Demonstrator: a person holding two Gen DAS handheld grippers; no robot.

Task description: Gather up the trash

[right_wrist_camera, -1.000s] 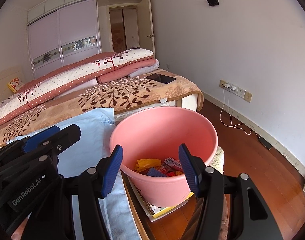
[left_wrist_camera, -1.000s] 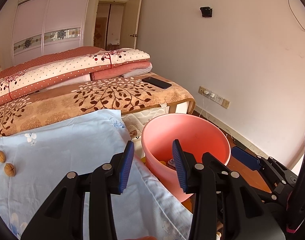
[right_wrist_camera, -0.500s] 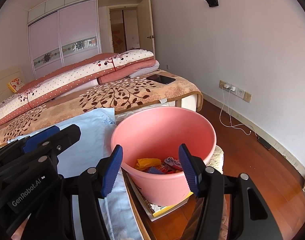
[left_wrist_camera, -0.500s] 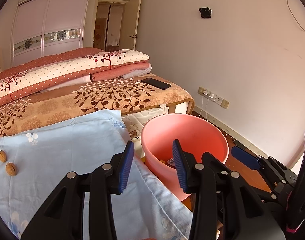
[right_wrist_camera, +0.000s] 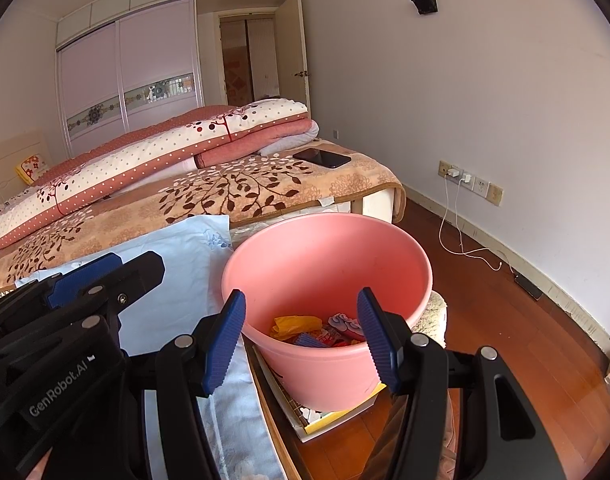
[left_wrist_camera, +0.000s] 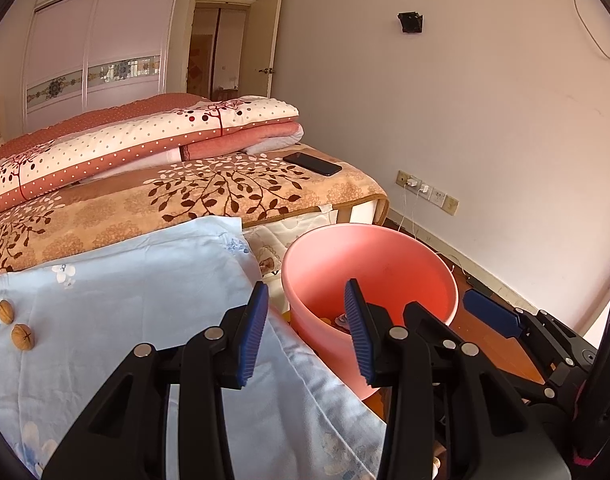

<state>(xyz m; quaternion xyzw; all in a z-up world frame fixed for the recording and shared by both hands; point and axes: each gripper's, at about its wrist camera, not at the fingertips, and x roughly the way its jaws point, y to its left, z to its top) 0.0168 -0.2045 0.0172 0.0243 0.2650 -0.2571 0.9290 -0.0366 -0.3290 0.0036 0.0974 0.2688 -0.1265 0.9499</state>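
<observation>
A pink bucket (right_wrist_camera: 325, 248) stands beside the bed and holds several wrappers, a yellow one (right_wrist_camera: 297, 324) among them. My right gripper (right_wrist_camera: 301, 300) hovers open just before its near rim, nothing between the blue pads. My left gripper (left_wrist_camera: 306, 292) is open and empty too, over the edge of a light blue cloth (left_wrist_camera: 145, 300) with the bucket (left_wrist_camera: 385, 236) to its right. Two walnuts (left_wrist_camera: 23, 336) lie on the cloth at the far left. Each gripper shows in the other's view: the left gripper's blue pad (right_wrist_camera: 85, 276), the right gripper's pad (left_wrist_camera: 489, 312).
A bed with a leaf-patterned blanket (left_wrist_camera: 205, 200) and a folded dotted quilt (left_wrist_camera: 145, 140) lies behind. A black phone (left_wrist_camera: 313, 163) rests on its corner. Wall sockets with a white cable (right_wrist_camera: 461, 216) are at the right above the wooden floor (right_wrist_camera: 505, 340). A book (right_wrist_camera: 317, 420) lies under the bucket.
</observation>
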